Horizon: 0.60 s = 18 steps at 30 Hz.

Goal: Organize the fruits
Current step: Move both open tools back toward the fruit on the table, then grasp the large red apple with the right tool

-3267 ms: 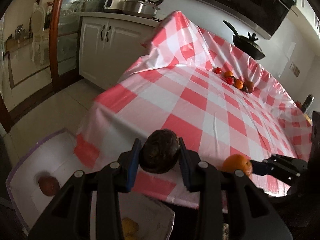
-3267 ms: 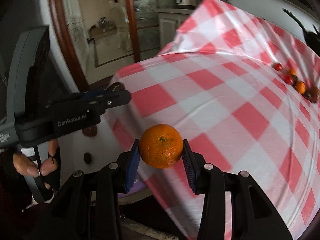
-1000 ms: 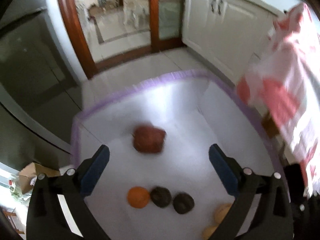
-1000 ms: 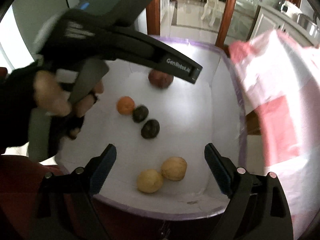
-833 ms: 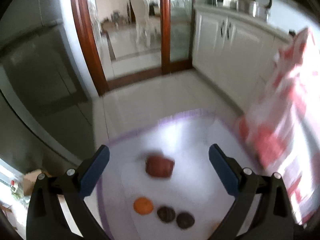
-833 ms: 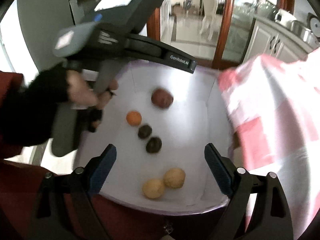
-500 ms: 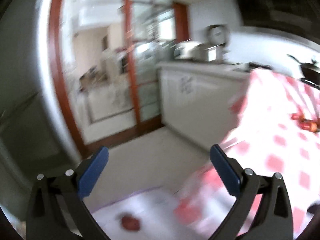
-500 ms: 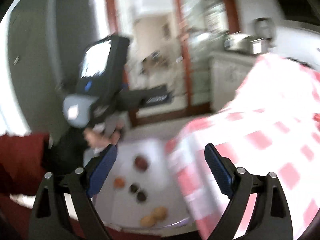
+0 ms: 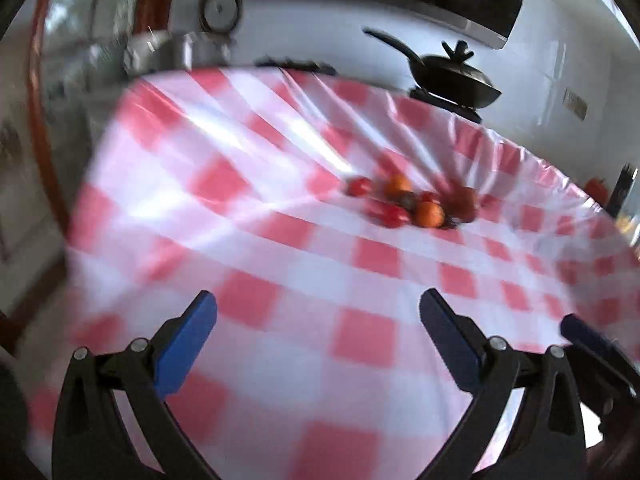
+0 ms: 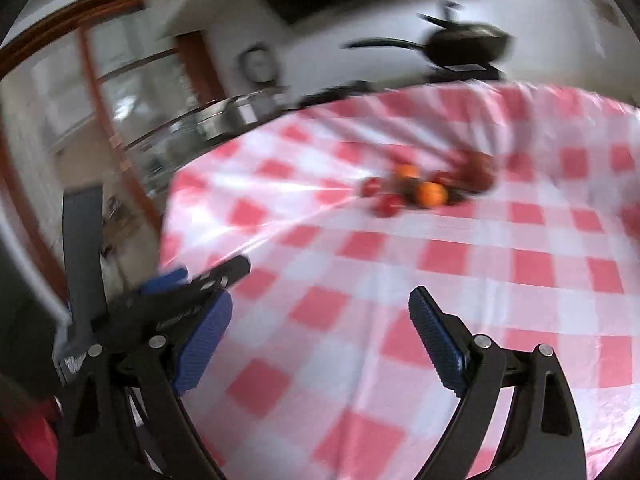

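A small pile of fruit (image 9: 412, 202) lies far back on the red-and-white checked tablecloth (image 9: 280, 248): oranges, red tomatoes and darker fruit. It also shows in the right wrist view (image 10: 424, 190). My left gripper (image 9: 316, 336) is open and empty over the near part of the table. My right gripper (image 10: 320, 336) is open and empty too, beside it. The left gripper's body (image 10: 168, 300) shows at the left of the right wrist view. The white bin is out of view.
A black pan with lid (image 9: 452, 76) stands behind the table's far edge. A steel pot (image 9: 176, 52) and a white appliance (image 9: 220, 8) sit on the counter at the back left. A wood-framed glass door (image 10: 100, 100) is at the left.
Both grippers let their fruit go into the white bin, then swung up and away from it. They now face the table and the fruit pile, open and empty.
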Each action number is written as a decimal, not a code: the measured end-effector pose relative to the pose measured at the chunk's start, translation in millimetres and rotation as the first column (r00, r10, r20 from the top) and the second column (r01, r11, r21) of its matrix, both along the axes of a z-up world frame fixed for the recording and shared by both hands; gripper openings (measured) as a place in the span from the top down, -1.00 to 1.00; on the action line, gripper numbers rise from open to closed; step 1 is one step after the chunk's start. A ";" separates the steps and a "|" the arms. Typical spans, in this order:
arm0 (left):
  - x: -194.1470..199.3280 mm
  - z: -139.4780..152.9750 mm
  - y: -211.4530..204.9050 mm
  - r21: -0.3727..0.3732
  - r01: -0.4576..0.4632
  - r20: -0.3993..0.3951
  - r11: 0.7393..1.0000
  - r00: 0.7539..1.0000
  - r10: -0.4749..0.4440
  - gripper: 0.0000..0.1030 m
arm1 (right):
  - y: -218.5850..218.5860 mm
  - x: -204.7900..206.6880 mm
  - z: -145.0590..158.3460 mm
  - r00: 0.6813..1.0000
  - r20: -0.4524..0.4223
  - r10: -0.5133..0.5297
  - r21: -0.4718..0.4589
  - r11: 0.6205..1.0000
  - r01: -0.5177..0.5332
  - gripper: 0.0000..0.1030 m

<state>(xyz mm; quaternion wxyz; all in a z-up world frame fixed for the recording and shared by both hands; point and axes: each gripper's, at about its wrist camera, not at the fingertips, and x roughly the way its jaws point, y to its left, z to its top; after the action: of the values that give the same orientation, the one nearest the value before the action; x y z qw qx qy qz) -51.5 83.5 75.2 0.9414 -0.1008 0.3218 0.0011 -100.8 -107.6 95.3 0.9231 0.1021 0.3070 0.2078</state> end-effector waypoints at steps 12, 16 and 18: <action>80.5 -53.4 -29.7 0.008 0.102 -0.143 0.995 0.985 -0.100 -0.97 | -104.7 112.4 -48.7 0.941 -0.189 -0.281 -0.029 0.959 0.281 -0.70; 81.2 -57.5 -19.3 -0.074 0.101 -0.130 0.992 0.985 -0.110 -0.97 | -117.0 147.3 -60.1 0.920 -0.215 -0.328 -0.050 0.944 0.325 -0.70; 80.3 -57.8 -15.7 -0.097 0.097 -0.125 0.991 0.986 -0.108 -0.97 | -115.4 161.3 -63.0 0.918 -0.215 -0.333 -0.057 0.943 0.329 -0.70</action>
<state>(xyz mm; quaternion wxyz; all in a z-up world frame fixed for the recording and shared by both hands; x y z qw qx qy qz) 28.7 67.8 17.4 0.9118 -0.1263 0.3867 -0.0553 60.5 -223.0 32.3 0.9057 0.1662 0.3885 0.0332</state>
